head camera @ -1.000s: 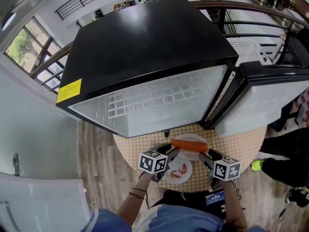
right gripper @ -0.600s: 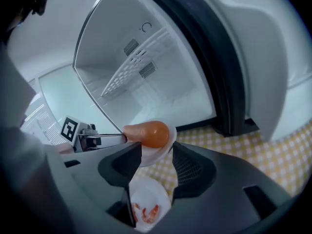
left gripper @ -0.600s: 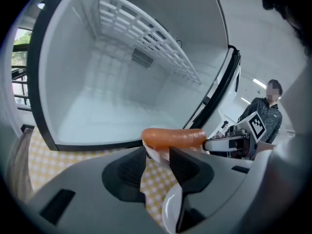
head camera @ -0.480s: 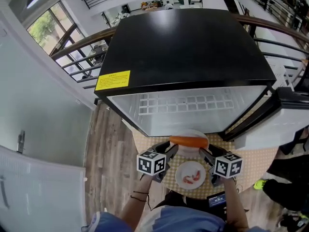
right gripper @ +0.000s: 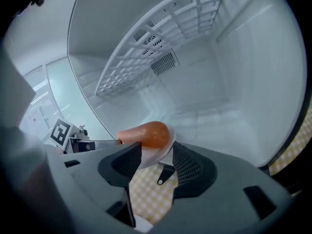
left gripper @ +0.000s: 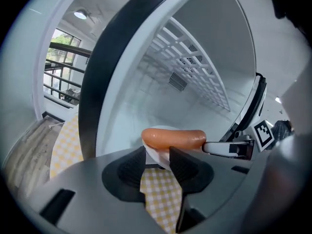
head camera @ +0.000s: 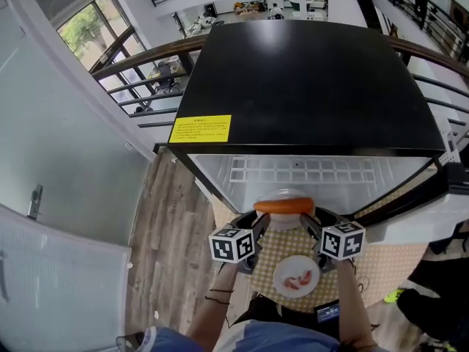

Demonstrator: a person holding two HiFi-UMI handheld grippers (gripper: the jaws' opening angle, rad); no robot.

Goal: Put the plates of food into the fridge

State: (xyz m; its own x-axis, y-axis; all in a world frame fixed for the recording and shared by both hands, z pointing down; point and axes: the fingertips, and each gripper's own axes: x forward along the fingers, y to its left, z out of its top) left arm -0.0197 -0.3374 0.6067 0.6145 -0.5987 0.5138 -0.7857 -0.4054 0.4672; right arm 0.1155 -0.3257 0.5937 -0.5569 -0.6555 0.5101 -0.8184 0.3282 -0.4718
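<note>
Nearest, a second plate (head camera: 297,277) of red food lies on the yellow checked table (head camera: 381,259), between the wrists. Just beyond it, the left gripper (head camera: 256,226) and the right gripper (head camera: 314,227) each pinch an opposite rim of the sausage plate (head camera: 284,195), holding it at the fridge (head camera: 308,79) mouth. The opening is wider than the plate, with a wire shelf (head camera: 300,169) above. The door (head camera: 440,204) stands open at right. Wooden floor (head camera: 168,218) and a railing (head camera: 139,57) lie to the left.
</note>
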